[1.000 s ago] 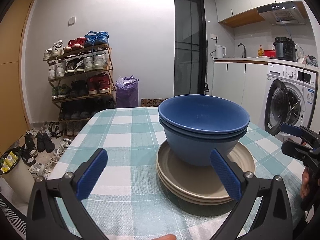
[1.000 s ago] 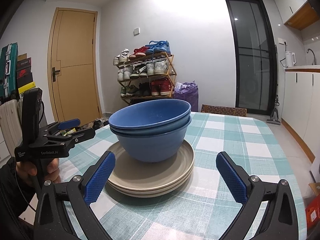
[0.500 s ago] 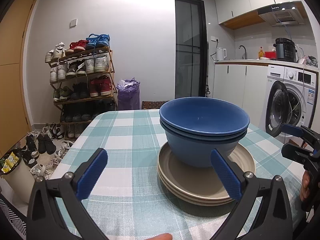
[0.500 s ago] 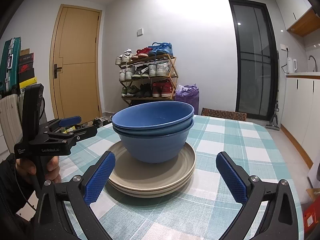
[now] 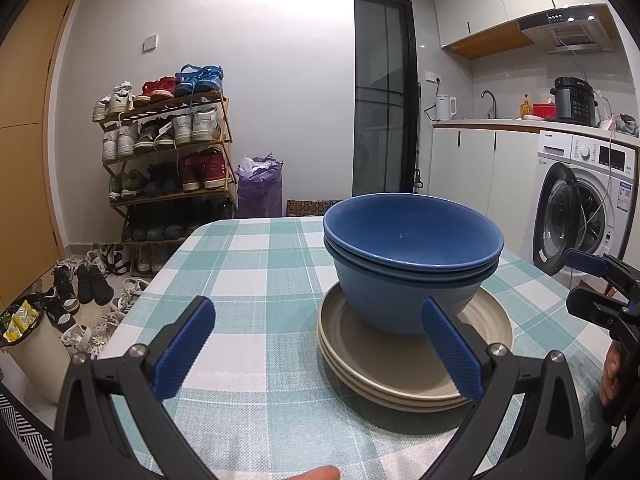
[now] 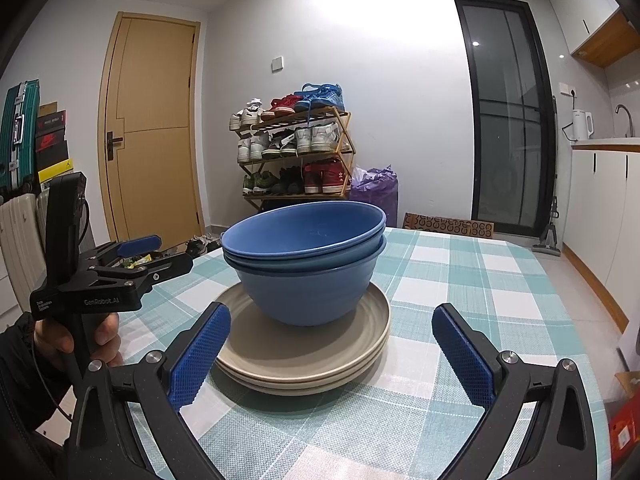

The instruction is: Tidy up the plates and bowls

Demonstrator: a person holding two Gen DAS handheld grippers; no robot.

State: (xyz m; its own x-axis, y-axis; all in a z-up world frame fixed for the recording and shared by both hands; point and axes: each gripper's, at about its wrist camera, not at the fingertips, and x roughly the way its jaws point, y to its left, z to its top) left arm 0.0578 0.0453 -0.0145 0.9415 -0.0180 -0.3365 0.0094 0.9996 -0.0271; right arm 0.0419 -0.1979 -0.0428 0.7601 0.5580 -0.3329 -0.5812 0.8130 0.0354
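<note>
Left wrist view looks across a counter (image 5: pixel 256 264) covered by a green and white checked cloth, with a shoe rack (image 5: pixel 168 168) and a purple bag (image 5: pixel 260 192) against the far wall and a washing machine (image 5: pixel 580 204) off to one side. Two blue bowls (image 5: pixel 412 252), one nested in the other, stand on a stack of beige plates (image 5: pixel 400 364) near the middle of the cloth. The left gripper (image 5: pixel 320 344) has its fingers (image 5: pixel 184 344) spread wide and empty, touching nothing; the nearer rim of the plates lies between them and just ahead. In the right wrist view the right gripper (image 6: pixel 332 348) is likewise spread wide and empty, facing the same stack from the other side, with the plates just ahead of its fingers (image 6: pixel 200 348). The left gripper shows there too, held in a hand (image 6: pixel 80 340) beyond the counter's edge. Bare cloth lies open all around the stack, out to the counter's edges.
</note>
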